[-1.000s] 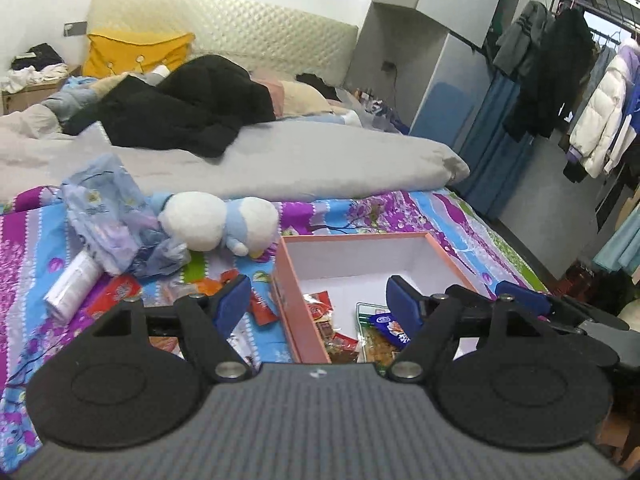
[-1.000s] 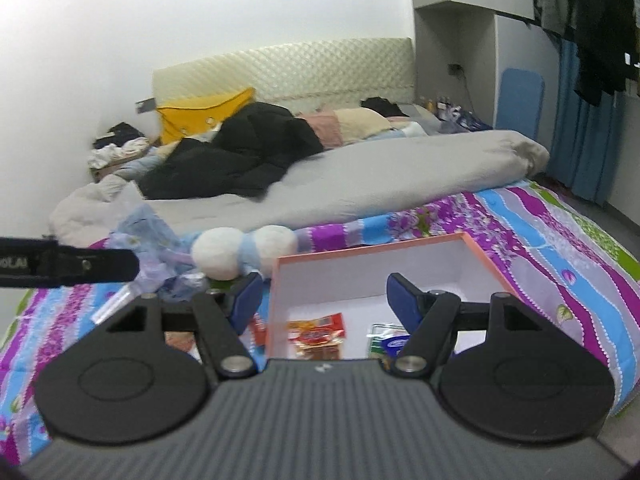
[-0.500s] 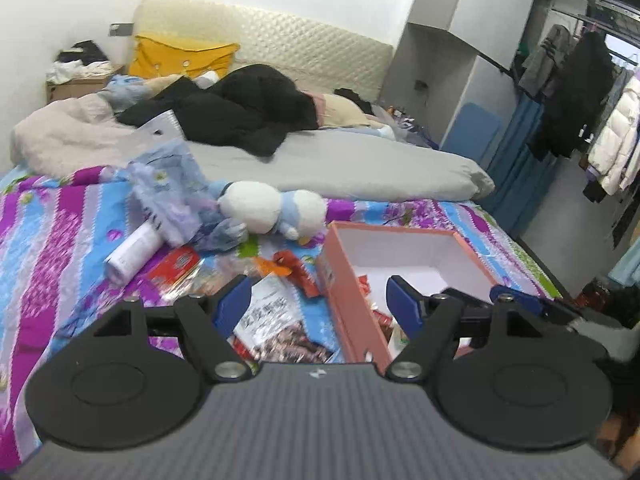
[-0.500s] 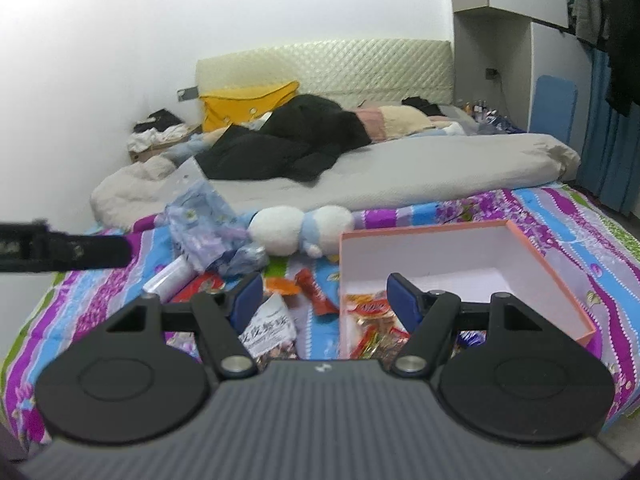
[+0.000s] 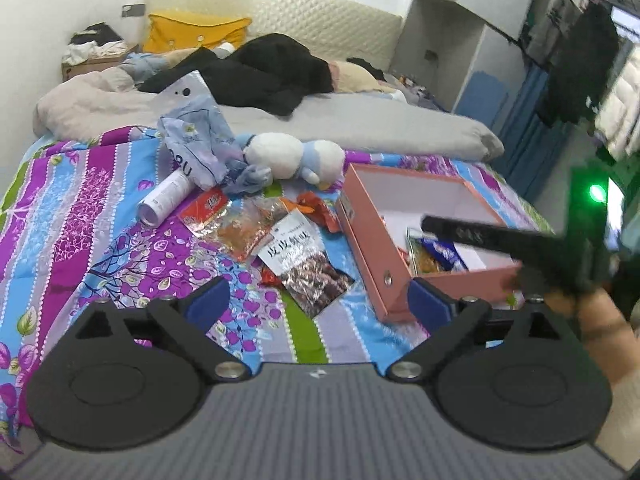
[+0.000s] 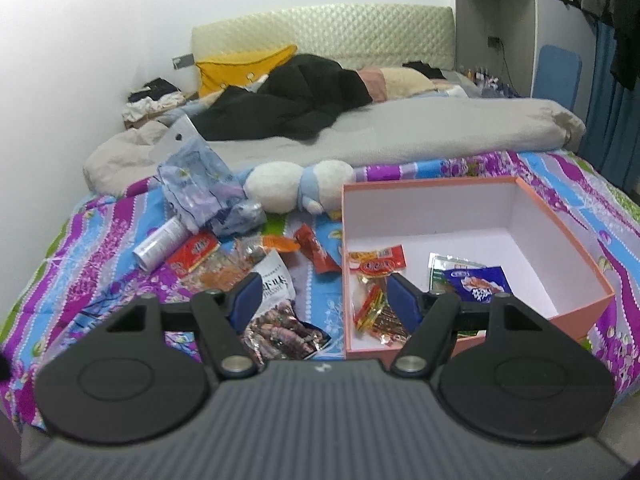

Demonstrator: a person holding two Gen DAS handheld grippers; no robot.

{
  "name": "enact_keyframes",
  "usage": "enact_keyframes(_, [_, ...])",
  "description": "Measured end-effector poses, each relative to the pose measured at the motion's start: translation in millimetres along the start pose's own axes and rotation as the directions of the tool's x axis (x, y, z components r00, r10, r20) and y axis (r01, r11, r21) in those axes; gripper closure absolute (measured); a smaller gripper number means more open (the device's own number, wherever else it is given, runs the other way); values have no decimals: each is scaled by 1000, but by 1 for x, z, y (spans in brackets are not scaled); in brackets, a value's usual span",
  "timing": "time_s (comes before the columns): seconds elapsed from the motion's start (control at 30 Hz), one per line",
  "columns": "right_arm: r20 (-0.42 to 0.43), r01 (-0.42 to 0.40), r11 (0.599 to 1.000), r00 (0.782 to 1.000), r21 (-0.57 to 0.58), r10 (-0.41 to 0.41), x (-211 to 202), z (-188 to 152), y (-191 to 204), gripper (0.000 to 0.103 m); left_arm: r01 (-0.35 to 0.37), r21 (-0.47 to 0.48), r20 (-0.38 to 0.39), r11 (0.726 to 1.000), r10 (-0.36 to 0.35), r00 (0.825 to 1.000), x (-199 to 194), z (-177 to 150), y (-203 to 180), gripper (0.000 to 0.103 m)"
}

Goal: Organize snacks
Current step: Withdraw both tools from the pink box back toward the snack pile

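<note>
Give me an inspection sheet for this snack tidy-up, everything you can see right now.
Surface: patterned bedspread.
Job's things: pink box open, holding several snack packets; loose snack bags lie to its left.
Clutter: plush toy, crumpled blue bag, white tube.
Grippers: left tongs and right tongs both open, empty.
Cables: nothing seen.
Surroundings: grey duvet, black coat, yellow pillow.
</note>
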State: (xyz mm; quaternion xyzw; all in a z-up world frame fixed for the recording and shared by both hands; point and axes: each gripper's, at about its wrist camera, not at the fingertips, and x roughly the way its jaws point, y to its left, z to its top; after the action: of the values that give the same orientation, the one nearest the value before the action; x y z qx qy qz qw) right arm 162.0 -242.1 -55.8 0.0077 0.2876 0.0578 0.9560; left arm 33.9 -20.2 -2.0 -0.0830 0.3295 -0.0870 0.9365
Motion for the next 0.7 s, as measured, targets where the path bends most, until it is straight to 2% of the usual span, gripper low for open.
enact_keyframes(0.13, [-19, 18, 1000, 1000, -2, -18, 15, 4, -5, 32, -1, 52, -71, 999, 4, 997, 2, -7, -10, 4])
enact_keyframes(0.27, [-31, 35, 999, 999, -7, -35, 29, 8, -10, 32, 10, 121, -95, 993, 2, 995, 6, -12, -16, 4])
enact_keyframes(0.4, [-52, 53, 998, 997, -17, -53, 41, 11, -12, 32, 69, 182, -138, 981, -44, 989, 11, -21, -25, 3])
enact_keyframes(0.5, [-66, 58, 998, 996, -20, -59, 48, 11, -11, 32, 103, 217, -146, 971, -72, 987, 15, -26, -29, 2])
enact_keyframes(0.57, [-74, 60, 998, 995, -27, -62, 53, 11, -10, 32, 101, 237, -147, 966, -67, 987, 21, -26, -32, 2])
enact_keyframes(0.7, [-103, 54, 998, 993, -33, -57, 63, 10, -8, 32, 132, 306, -127, 943, -98, 987, 24, -28, -43, 2])
